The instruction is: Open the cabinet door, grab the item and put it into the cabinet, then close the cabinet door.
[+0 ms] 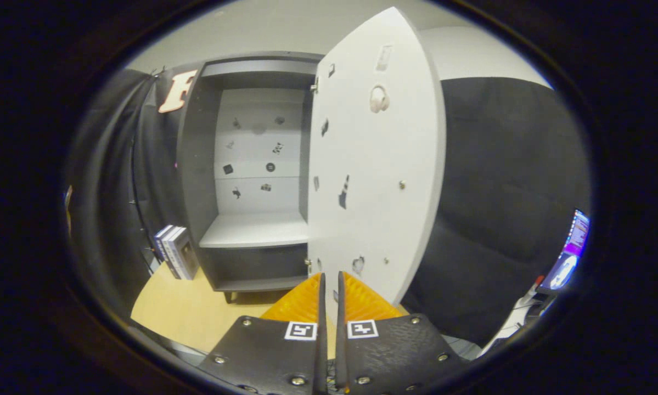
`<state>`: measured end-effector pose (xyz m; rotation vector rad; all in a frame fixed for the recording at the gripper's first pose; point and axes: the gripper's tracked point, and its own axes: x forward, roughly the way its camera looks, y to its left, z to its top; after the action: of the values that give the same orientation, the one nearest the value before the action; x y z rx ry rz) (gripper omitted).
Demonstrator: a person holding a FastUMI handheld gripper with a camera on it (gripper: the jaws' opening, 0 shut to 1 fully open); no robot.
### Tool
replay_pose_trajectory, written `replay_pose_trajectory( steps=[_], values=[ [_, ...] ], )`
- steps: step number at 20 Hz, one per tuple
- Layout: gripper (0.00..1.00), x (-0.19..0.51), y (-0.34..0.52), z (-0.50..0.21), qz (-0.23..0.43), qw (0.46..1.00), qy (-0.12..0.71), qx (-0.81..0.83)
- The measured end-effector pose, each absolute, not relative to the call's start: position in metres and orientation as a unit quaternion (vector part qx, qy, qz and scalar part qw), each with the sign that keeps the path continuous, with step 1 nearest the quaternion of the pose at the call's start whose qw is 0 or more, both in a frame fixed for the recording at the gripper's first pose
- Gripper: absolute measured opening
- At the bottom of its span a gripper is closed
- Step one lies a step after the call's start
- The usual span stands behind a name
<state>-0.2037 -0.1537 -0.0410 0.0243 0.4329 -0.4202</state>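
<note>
Well beyond the fingers and off to their left, a few books [176, 251] stand upright in a short row on the pale wooden table [197, 312], close against the cabinet's left wall — whether they touch it cannot be told.

Next comes the cabinet [197, 181] itself, dark grey outside, standing on the table ahead of the fingers and a little to their left. Its inside is open to view: a light back panel dotted with small dark stickers, and a pale shelf [257, 230] with nothing resting on it. Below the shelf is a lower dark compartment.

The cabinet door [378, 164] is swung wide open, hinged at the cabinet's right side and angled out toward the camera, so its white inner face (with a few stickers and a headphone-shaped picture near the top) stands straight ahead of the fingers. Its lower edge sits just beyond the fingertips.

The gripper [330, 282] has its fingers drawn together to a narrow slit — nothing is held between them, and they sit just above the table's near part.

Far to the right of the fingers, a lit screen [570, 252] glows.
</note>
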Motion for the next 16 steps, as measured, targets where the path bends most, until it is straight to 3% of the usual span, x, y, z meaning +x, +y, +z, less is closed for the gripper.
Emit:
replay_pose_trajectory(
  steps=[7, 16],
  values=[
    [0.06, -0.184, -0.101, -0.105, -0.113, 0.959, 0.258, 0.028],
    [0.06, -0.176, -0.062, -0.246, -0.019, 0.926, 0.377, -0.006]
  ],
)
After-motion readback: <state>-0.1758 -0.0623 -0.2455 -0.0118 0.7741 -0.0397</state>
